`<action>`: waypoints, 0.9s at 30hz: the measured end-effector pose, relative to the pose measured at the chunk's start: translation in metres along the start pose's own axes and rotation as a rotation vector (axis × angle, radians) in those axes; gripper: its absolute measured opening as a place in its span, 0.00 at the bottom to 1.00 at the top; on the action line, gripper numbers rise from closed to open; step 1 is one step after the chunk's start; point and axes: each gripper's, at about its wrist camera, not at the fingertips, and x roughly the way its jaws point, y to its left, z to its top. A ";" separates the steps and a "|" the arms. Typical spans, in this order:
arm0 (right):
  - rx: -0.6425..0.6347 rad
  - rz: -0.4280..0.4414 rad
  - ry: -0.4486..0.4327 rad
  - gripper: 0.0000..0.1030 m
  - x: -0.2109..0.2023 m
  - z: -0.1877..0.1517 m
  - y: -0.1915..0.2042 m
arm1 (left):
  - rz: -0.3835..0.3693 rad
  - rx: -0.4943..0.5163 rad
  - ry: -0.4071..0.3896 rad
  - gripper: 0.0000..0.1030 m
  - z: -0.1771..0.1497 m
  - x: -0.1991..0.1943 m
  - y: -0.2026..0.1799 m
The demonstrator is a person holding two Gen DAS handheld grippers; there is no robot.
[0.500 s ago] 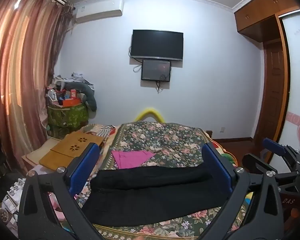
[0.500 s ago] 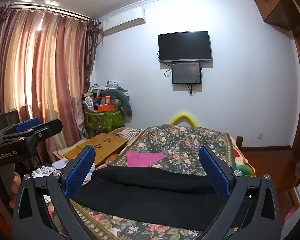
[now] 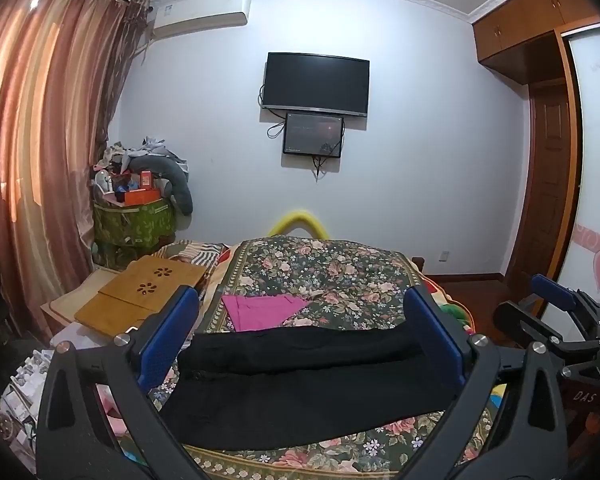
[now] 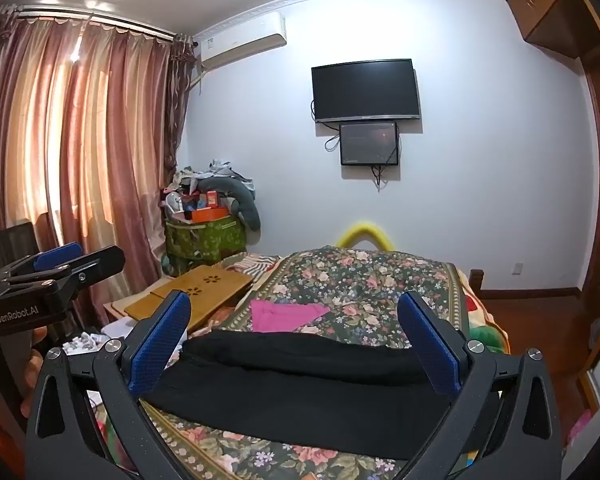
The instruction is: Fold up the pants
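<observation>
Both claws hang above the near edge of a bed, jaws spread wide and empty: the left claw (image 3: 300, 340) and the right claw (image 4: 294, 340) frame the same garment, just as they did half a second earlier. Nothing has shifted between the two moments, which suggests the folding has yet to begin.

The black pants (image 3: 308, 384) lie crosswise on the floral bedspread (image 3: 340, 272), one leg apparently doubled over the other, untouched by either claw. Just beyond them rests a pink cloth (image 3: 264, 310), clear of the pants but near enough to snag on a long fold. A wooden lap tray (image 3: 148, 292) sits off the bed's left side. On the far wall hang a television (image 3: 316, 82) and a smaller screen (image 3: 314, 136).
</observation>
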 end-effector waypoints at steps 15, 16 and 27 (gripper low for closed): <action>0.004 -0.003 -0.001 1.00 0.000 0.000 -0.005 | 0.001 -0.011 -0.005 1.00 0.004 -0.001 -0.001; 0.005 -0.005 -0.002 1.00 0.000 0.000 -0.005 | 0.001 -0.011 -0.005 1.00 0.005 -0.001 -0.001; 0.011 -0.009 -0.004 1.00 -0.002 0.000 -0.010 | 0.001 0.009 -0.015 1.00 0.003 -0.003 -0.005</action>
